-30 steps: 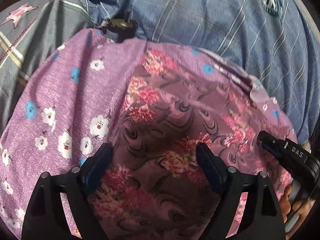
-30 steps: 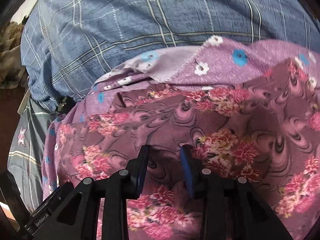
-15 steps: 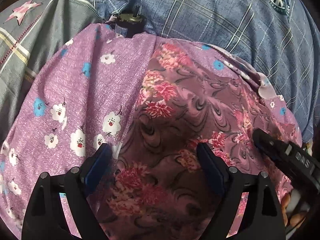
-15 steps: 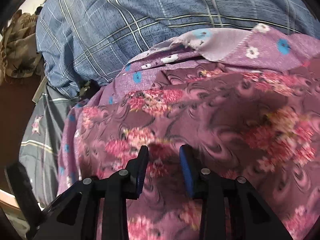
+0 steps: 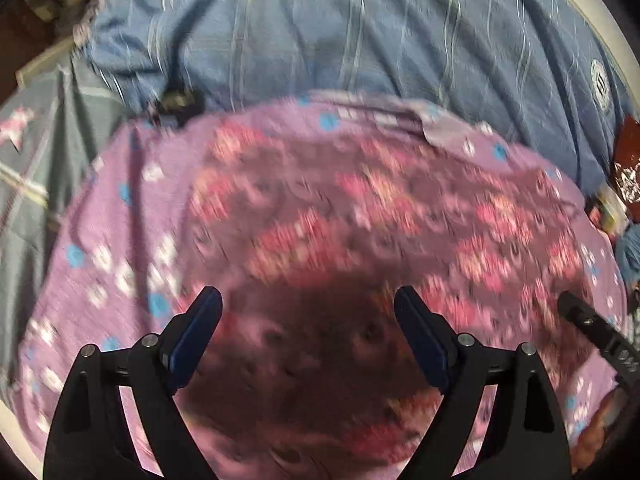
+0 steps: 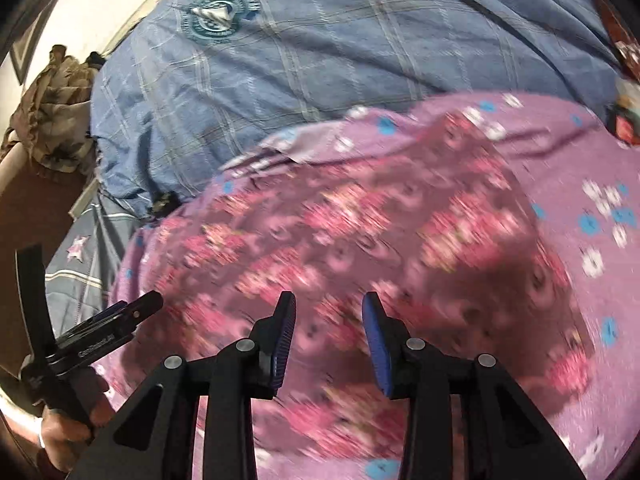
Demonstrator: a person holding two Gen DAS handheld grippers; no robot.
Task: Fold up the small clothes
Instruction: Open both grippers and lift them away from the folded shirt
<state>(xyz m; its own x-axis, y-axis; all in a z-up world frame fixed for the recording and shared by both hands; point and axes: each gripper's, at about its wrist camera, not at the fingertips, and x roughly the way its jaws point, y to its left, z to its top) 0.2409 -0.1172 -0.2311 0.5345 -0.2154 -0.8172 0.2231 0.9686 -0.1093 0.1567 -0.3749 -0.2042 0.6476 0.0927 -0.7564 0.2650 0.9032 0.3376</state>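
Observation:
A dark mauve garment with pink flowers lies spread on a lighter purple cloth with white and blue flowers. Both views are motion-blurred. My left gripper is wide open and empty, above the near part of the garment. My right gripper is open with a narrower gap and holds nothing, above the same garment. The right gripper's tip shows at the right edge of the left wrist view. The left gripper shows at the lower left of the right wrist view.
A blue plaid bedcover with round crests lies behind the clothes. A grey star-print sheet is at the left. A small dark object sits at the purple cloth's far edge. Crumpled brownish fabric lies beyond the bed corner.
Both grippers have pulled back and up from the garment, so more of the bed shows. The right gripper has opened slightly wider. The garment stays lying flat.

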